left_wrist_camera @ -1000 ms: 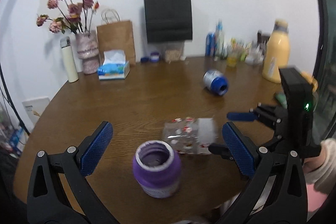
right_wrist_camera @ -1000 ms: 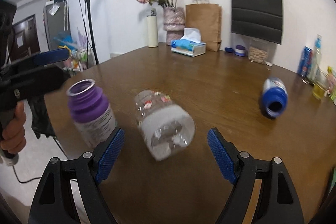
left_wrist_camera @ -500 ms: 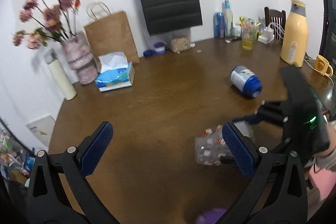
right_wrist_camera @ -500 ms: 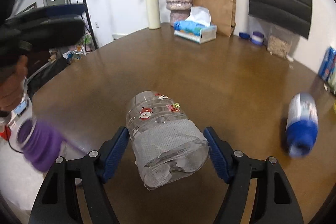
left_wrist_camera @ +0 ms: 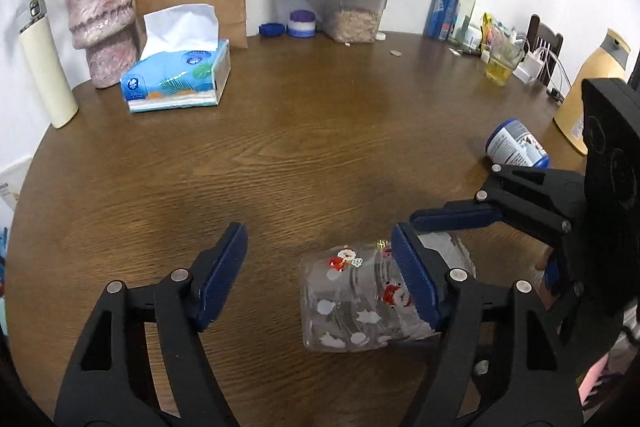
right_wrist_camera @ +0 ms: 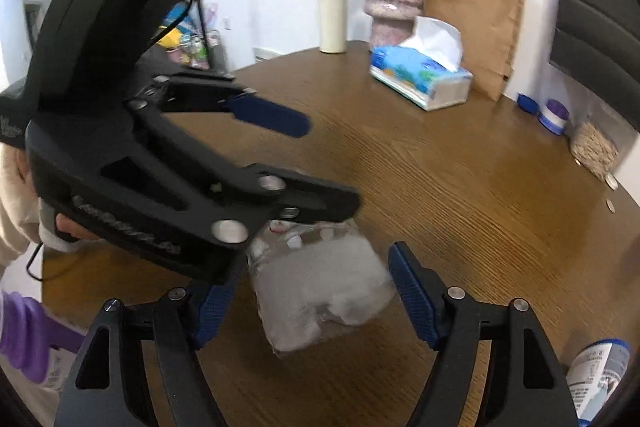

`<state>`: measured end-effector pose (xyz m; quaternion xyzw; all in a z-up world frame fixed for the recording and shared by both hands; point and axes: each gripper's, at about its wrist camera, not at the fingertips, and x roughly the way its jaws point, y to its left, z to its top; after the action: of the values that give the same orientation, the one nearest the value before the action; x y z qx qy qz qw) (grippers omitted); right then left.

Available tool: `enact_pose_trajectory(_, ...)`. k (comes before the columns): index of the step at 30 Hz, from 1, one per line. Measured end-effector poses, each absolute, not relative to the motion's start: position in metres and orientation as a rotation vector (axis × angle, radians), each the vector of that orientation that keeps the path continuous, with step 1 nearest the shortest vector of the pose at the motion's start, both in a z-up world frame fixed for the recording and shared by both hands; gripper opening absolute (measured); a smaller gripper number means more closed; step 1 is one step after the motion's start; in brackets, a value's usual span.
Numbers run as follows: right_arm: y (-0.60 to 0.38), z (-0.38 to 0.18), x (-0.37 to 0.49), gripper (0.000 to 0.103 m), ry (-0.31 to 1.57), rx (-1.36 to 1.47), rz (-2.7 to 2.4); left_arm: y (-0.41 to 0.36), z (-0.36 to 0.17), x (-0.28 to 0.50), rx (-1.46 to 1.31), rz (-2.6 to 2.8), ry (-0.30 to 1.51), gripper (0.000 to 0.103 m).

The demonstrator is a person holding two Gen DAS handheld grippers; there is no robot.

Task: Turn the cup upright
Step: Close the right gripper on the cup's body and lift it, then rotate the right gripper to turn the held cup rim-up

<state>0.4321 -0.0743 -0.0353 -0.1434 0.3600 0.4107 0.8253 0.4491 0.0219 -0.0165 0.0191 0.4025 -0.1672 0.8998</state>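
Note:
A clear plastic cup [left_wrist_camera: 356, 303] with Santa stickers and white tissue inside lies on its side on the brown round table [left_wrist_camera: 300, 155]. In the right wrist view the cup [right_wrist_camera: 320, 283] sits between the right gripper's [right_wrist_camera: 316, 291] blue pads, with a gap on the right side. My left gripper [left_wrist_camera: 320, 283] is open and empty, its right finger [left_wrist_camera: 416, 283] passing over the cup. The left gripper's body [right_wrist_camera: 168, 163] crosses the right wrist view just above the cup.
A blue-capped bottle [left_wrist_camera: 516, 147] lies on its side at the right. A purple-topped jar [right_wrist_camera: 28, 343] stands at the near left edge. A tissue box [left_wrist_camera: 176, 79], vase [left_wrist_camera: 100, 19], thermos [left_wrist_camera: 44, 63], paper bags and bottles line the far edge.
The left gripper has swung forward over the table, passing the purple jar. The right gripper has advanced so its fingers straddle the lying cup. The cup has stayed on its side.

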Motion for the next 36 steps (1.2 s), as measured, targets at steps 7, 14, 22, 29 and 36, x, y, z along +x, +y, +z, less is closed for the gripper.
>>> enact_pose_trajectory(7,-0.097,-0.030,0.436,0.085,0.726,-0.318,0.732,0.034,-0.016,0.450,0.081,-0.252,0.786,0.073)
enact_pose_trajectory(14,-0.110,-0.036,0.447,0.085,0.743,-0.252,0.586,0.046,-0.008,0.448,-0.023,-0.297,0.818,0.085)
enact_pose_trajectory(22,-0.134,-0.020,0.436,0.085,0.681,-0.271,0.420,-0.004,-0.026,0.461,0.105,-0.504,0.995,0.102)
enact_pose_trajectory(29,-0.167,-0.004,0.425,0.085,0.666,-0.214,0.395,-0.017,-0.025,0.484,0.101,-0.441,1.023,0.057)
enact_pose_trajectory(36,-0.194,0.054,0.415,0.085,0.558,0.101,0.573,-0.010,0.060,0.444,0.120,-0.345,0.739,0.057)
